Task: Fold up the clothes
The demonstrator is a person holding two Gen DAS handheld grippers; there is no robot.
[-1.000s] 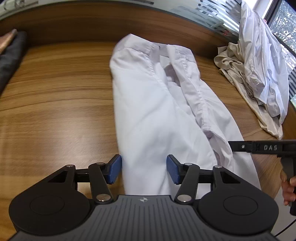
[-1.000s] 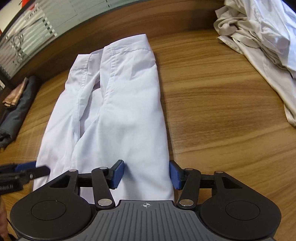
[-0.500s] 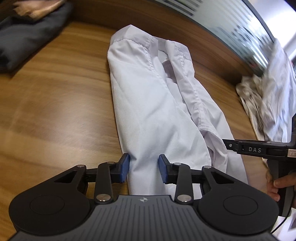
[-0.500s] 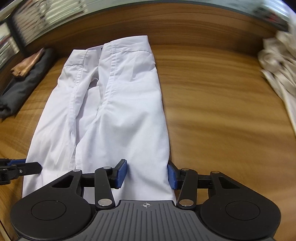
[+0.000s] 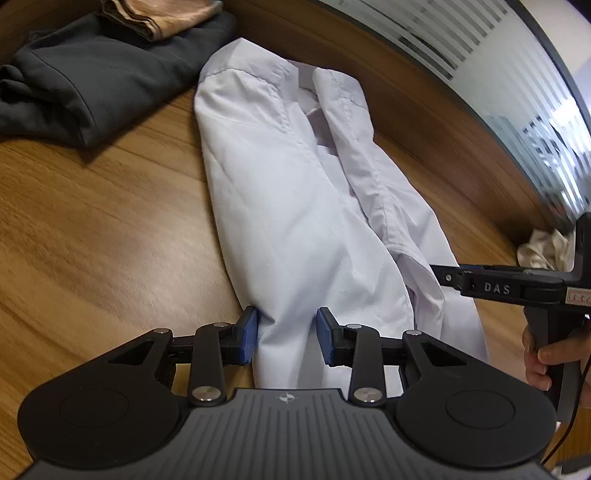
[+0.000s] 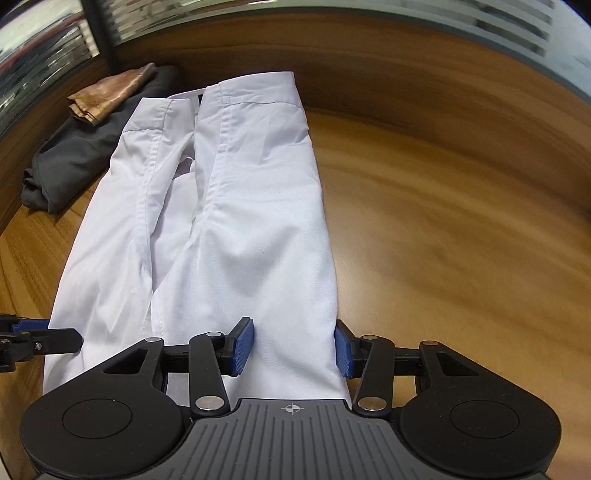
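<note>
A white shirt lies lengthwise on the wooden table, collar end far, sides folded inward. My left gripper is shut on the bunched near hem at the shirt's left side. In the right wrist view the same shirt runs away from me, and my right gripper is shut on the hem's right side, cloth filling the gap between its blue pads. The right gripper's fingertip shows from the side against the shirt edge, held by a hand. The left gripper's fingertip appears at the left edge.
A folded dark grey garment with a tan cloth on top sits close to the shirt's collar, also seen as dark garment. A crumpled beige cloth lies far right. A raised wooden rim borders the table's back.
Both grippers narrowed onto the hem. The shirt has since shifted with them toward the dark garment, which now lies right beside the collar; the table looks blurred.
</note>
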